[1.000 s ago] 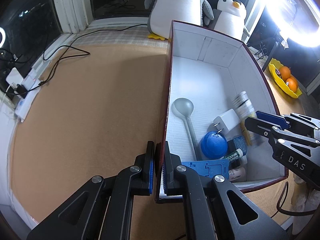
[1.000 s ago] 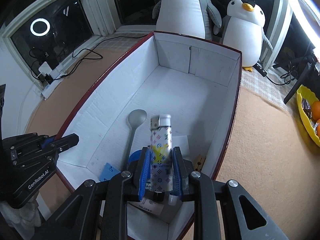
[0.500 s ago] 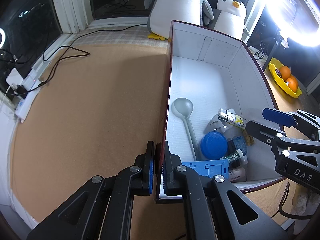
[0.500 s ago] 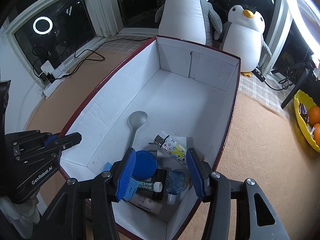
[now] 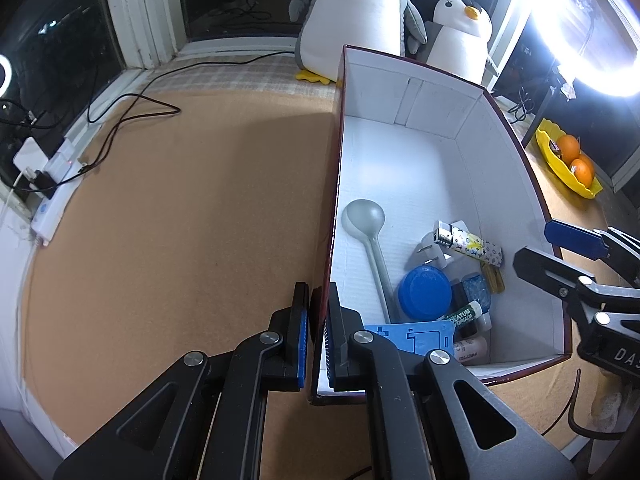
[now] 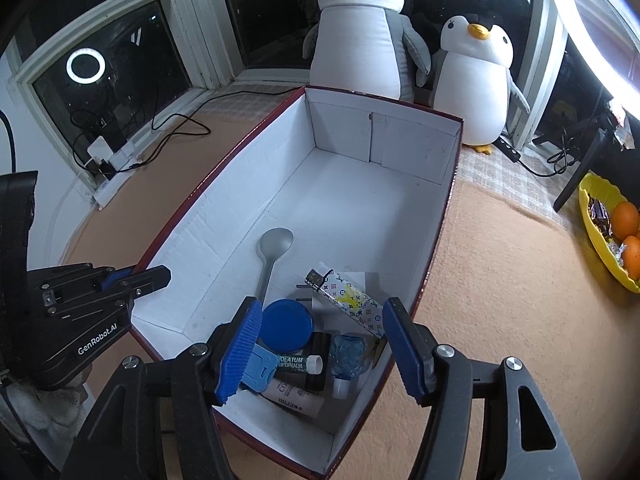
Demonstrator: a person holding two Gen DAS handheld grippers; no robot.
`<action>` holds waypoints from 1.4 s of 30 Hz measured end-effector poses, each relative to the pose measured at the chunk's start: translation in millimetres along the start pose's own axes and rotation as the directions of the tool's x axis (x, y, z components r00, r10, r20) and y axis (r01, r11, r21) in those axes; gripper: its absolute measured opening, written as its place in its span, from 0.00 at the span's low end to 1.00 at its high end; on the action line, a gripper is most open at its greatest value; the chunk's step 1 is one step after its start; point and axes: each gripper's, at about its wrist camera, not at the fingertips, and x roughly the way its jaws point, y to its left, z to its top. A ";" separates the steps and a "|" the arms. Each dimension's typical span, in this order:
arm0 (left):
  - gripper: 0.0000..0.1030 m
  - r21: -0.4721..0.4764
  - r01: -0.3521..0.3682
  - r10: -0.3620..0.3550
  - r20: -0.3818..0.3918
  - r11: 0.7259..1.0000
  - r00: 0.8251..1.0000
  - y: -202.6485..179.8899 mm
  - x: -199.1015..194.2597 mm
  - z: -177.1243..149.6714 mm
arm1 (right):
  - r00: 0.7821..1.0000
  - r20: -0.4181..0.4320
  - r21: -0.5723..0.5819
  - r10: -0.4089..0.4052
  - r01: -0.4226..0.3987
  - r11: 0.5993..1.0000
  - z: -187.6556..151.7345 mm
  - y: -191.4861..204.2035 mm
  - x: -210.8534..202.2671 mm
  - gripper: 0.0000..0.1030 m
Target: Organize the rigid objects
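Spanning most of both views, the white-lined box (image 6: pixel 360 216) sits on the tan surface (image 5: pixel 180 220), its near left wall pinched between the closed pads of the left tool (image 5: pixel 316 344), which steadies it. Inside, at the near end, lies a clutter: grey spoon (image 6: pixel 272 256), blue round lid (image 6: pixel 286 326), flat blue holder (image 5: pixel 412 336), lip-balm tube (image 6: pixel 296 362), small clear bottle (image 6: pixel 350 354). The patterned lighter (image 6: pixel 348 300) lies on top of this heap, against a white charger (image 5: pixel 430 246), its long axis slanting from metal head at upper left to base at lower right in the right wrist view. The right tool (image 6: pixel 324 350) hangs directly above and slightly nearer, jaws opening, nothing between the pads; it is the nearer tool to the lighter. One second ago the lighter stood upright, clamped in that tool; now it is released and resting in the box. Judgement: this item is placed; the right tool is free to withdraw for another object.
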 end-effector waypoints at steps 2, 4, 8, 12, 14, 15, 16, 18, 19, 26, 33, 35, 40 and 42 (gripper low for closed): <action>0.06 0.001 0.001 -0.001 0.009 1.000 1.000 -0.5 -2.9 0.2 | 1.000 0.009 0.012 0.006 -0.006 1.000 -0.9 -2.7 -4.5 0.57; 0.06 0.002 0.000 0.000 0.015 1.000 1.000 -1.1 -5.4 0.9 | 1.000 0.017 0.025 0.012 -0.012 1.000 -1.8 -5.9 -9.3 0.58; 0.06 0.004 -0.001 0.001 0.027 1.000 1.000 -2.5 -10.5 3.5 | 0.999 0.035 0.046 0.017 -0.019 0.999 -3.9 -11.3 -18.7 0.59; 0.06 0.007 -0.009 0.008 0.041 1.000 0.999 -4.5 -16.0 5.9 | 0.998 0.060 0.069 0.026 -0.030 0.997 -6.9 -16.7 -30.6 0.59; 0.06 0.009 -0.014 0.013 0.053 1.000 0.999 -5.4 -20.9 6.4 | 0.997 0.073 0.076 0.030 -0.035 0.997 -8.5 -18.4 -36.9 0.59; 0.06 0.009 -0.016 0.015 0.060 1.000 0.998 -6.1 -24.1 6.5 | 0.996 0.080 0.077 0.030 -0.036 0.996 -9.4 -19.5 -40.7 0.59; 0.06 0.010 -0.017 0.016 0.067 1.000 0.998 -6.9 -27.4 6.9 | 0.996 0.086 0.078 0.029 -0.036 0.996 -9.9 -20.1 -43.3 0.59; 0.12 0.016 -0.018 0.017 0.081 1.000 0.997 -9.6 -33.7 7.4 | 0.995 0.096 0.078 0.025 -0.033 0.996 -11.6 -21.5 -49.3 0.60; 0.14 0.019 -0.019 0.017 0.088 1.000 0.996 -10.8 -36.6 7.4 | 0.995 0.100 0.079 0.024 -0.032 0.996 -12.2 -22.2 -51.5 0.60; 0.18 0.045 -0.004 -0.001 0.121 0.999 0.993 -27.2 -56.8 4.9 | 0.990 0.137 0.098 0.014 -0.028 0.995 -16.8 -31.4 -71.5 0.61; 0.56 0.040 0.004 -0.012 0.182 0.999 0.983 -38.7 -85.2 3.3 | 0.981 0.192 0.115 -0.022 0.000 0.993 -25.5 -38.9 -97.4 0.68; 0.64 0.040 0.007 -0.015 0.204 0.999 0.979 -42.2 -94.7 1.5 | 0.977 0.210 0.120 -0.040 0.015 0.993 -30.0 -39.3 -105.9 0.69; 0.72 0.059 -0.018 0.004 0.238 0.998 0.971 -53.1 -108.2 -5.0 | 0.967 0.243 0.136 -0.081 0.049 0.990 -40.1 -40.5 -119.5 0.80; 0.78 0.062 -0.030 0.014 0.244 0.998 0.970 -55.9 -110.9 -6.8 | 0.962 0.251 0.139 -0.105 0.072 0.988 -44.5 -40.6 -124.5 0.80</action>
